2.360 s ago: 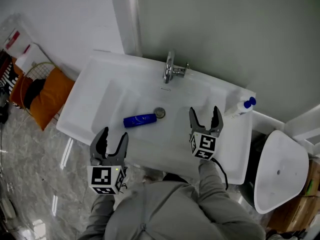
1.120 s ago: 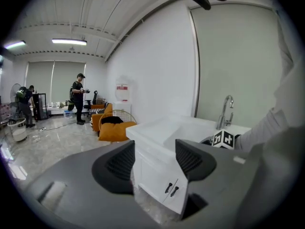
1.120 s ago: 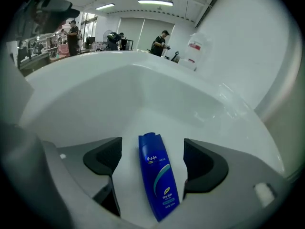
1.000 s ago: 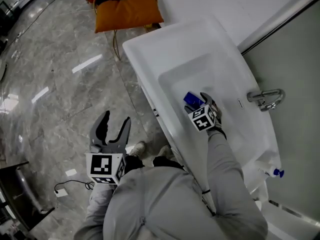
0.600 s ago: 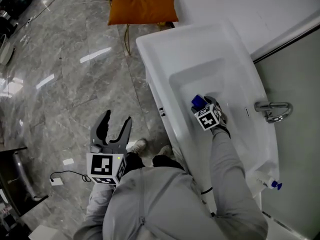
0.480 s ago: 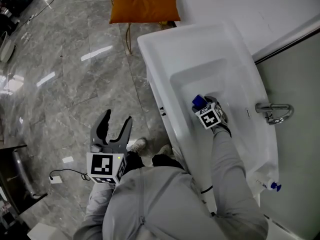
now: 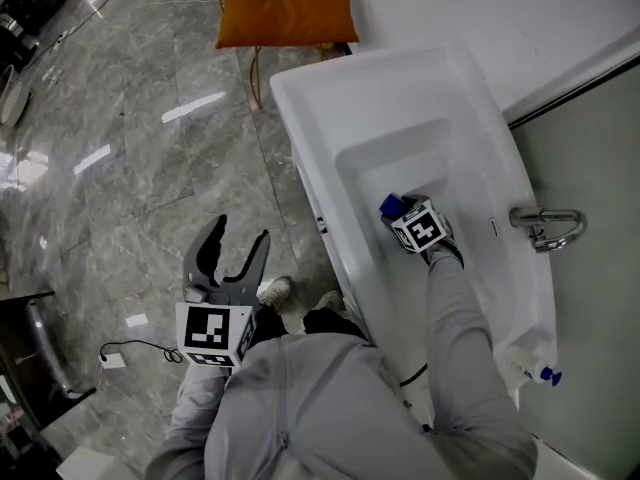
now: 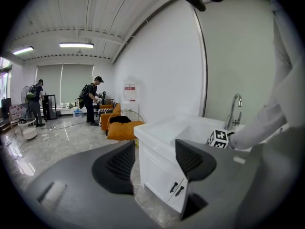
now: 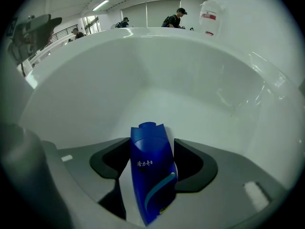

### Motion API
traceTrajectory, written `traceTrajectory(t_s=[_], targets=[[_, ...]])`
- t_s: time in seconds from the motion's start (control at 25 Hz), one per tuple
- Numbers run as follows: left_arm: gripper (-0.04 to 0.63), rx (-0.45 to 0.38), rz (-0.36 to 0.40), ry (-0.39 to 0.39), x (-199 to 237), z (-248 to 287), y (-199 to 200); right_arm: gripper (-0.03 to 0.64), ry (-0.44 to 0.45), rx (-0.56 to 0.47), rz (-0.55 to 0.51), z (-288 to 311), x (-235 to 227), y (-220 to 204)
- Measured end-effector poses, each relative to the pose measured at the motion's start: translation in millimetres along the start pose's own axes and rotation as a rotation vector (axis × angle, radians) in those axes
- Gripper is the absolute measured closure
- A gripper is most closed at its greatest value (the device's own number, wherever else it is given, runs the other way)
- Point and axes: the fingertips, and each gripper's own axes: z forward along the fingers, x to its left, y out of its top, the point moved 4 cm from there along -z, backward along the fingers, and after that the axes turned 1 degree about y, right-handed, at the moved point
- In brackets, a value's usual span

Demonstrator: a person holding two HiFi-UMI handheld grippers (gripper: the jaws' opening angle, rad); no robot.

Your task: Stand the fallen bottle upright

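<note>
Down in the one sink (image 7: pixel 330 78), the right claw (image 9: pixel 152 151), jaws just closing, pinches one blue bottle (image 9: pixel 151 180), mostly hidden from the head view; the left claw (image 8: pixel 153 161) hangs spread, empty.

The sink (image 7: pixel 320 98) is closed in by its walls, and room is left only above. The tap (image 7: pixel 545 228) is set at the far rim, well apart from the bottle (image 7: pixel 390 206).
</note>
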Motion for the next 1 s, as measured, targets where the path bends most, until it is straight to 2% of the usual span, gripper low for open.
traceTrajectory(t_s=[0.28, 0.48, 0.72, 1.0], targets=[[0.282, 0.001, 0.013, -0.034, -7.6, 4.5, 3.6, 0.345, -0.029, -0.013, -0.048, 0.1, 6.3, 1.1], [0.281, 0.002, 0.019, -0.047, -9.0, 6.4, 4.0, 0.364, -0.054, 0.021, -0.068, 2.5, 8.4, -2.9], [0.281, 0.008, 0.023, -0.048, -8.0, 1.6, 0.9, 0.367, -0.032, 0.061, -0.058, 1.9, 6.7, -5.4], [0.281, 0.011, 0.019, -0.044, -6.1, 1.0, -2.2, 0.37, -0.021, 0.043, -0.046, -3.4, 10.6, -7.9]])
